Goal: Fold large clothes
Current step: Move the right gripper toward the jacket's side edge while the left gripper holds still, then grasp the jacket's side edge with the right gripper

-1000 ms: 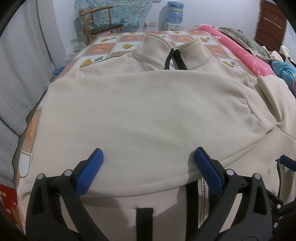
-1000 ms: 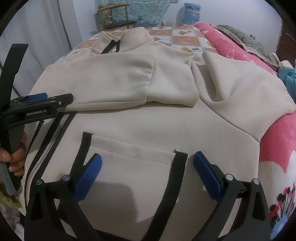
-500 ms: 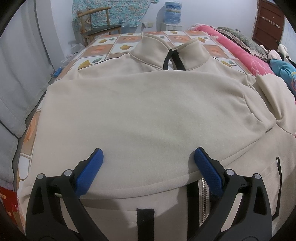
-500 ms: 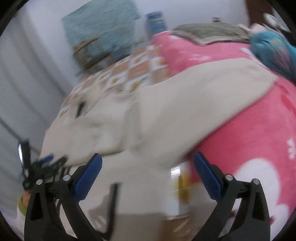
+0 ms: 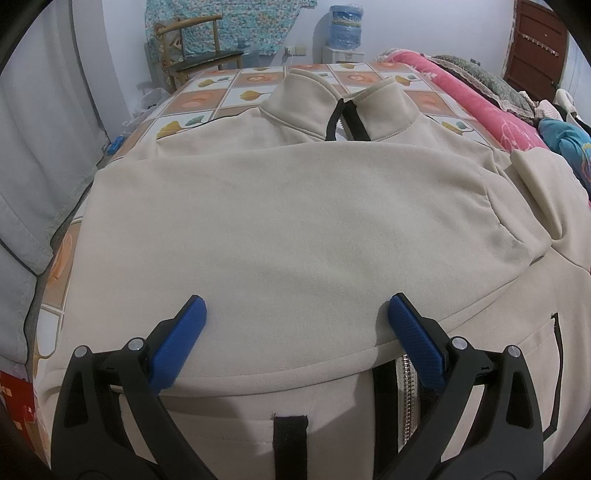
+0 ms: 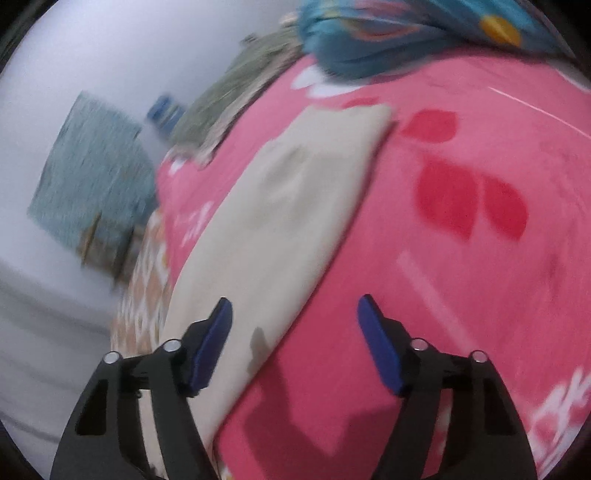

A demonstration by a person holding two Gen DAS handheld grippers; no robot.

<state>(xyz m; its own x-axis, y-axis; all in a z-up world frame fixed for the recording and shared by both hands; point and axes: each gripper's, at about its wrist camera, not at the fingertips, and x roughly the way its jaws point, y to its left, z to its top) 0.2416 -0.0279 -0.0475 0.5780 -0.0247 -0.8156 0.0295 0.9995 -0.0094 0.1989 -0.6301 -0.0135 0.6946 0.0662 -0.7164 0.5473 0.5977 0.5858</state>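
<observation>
A large cream zip-up sweatshirt [image 5: 288, 221] lies flat on the bed, collar [image 5: 343, 107] at the far end, black-trimmed zipper [image 5: 406, 398] near me. Its left sleeve is folded across the chest. My left gripper [image 5: 293, 315] is open and empty, low over the folded sleeve near the hem. In the blurred right wrist view my right gripper [image 6: 295, 310] is open and empty above the other cream sleeve [image 6: 288, 206], which lies stretched out over a pink blanket [image 6: 461, 240].
The bed has an orange-and-white patterned sheet [image 5: 218, 92]. The pink blanket [image 5: 491, 114] and a blue bundle [image 5: 565, 140] lie along the right side. A wooden chair [image 5: 195, 55] and a water dispenser [image 5: 345, 33] stand by the far wall. A grey curtain [image 5: 33, 155] hangs at left.
My right gripper has swung right, away from the sweatshirt's pocket, to the outstretched sleeve on the pink blanket. My left gripper has stayed put, still open.
</observation>
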